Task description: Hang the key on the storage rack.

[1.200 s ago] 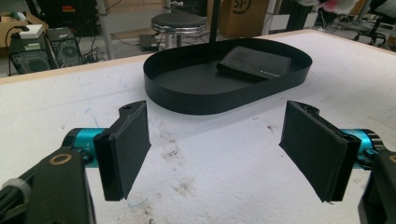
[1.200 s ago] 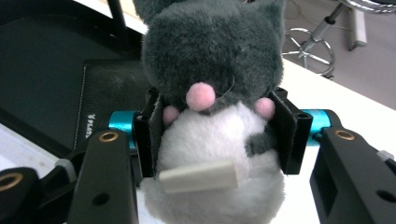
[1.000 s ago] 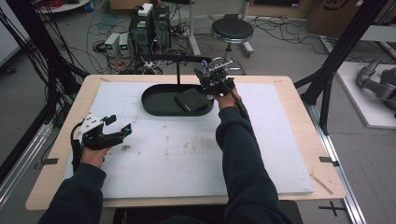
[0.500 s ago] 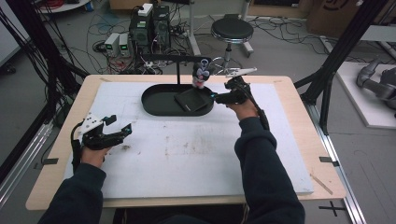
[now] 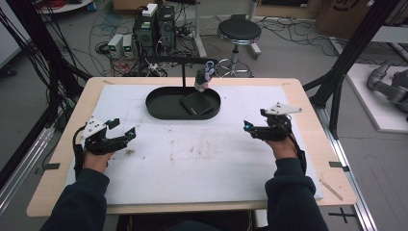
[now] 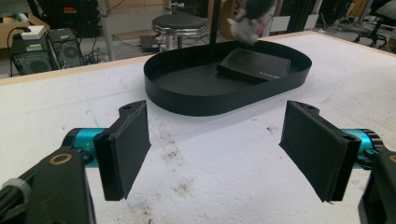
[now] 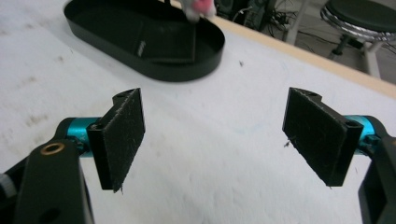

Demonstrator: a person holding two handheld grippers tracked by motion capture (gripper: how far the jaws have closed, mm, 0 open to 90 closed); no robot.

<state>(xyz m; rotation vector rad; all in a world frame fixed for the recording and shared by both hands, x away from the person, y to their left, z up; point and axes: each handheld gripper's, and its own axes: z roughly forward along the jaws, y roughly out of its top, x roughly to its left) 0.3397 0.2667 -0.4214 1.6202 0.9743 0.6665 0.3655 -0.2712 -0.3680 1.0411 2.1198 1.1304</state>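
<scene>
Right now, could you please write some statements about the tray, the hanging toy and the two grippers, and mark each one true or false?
1. A flat black wallet lies inside the oval black tray. True.
2. The right gripper holds the wallet. False: its jaws stand open and empty over the white table cover, apart from the tray.
3. A small plush toy hangs from the black stand above the tray. True.
4. The left gripper is shut. False: its jaws are wide open with nothing between them.
5. The tray lies at the person's near edge. False: it sits toward the far edge.
</scene>
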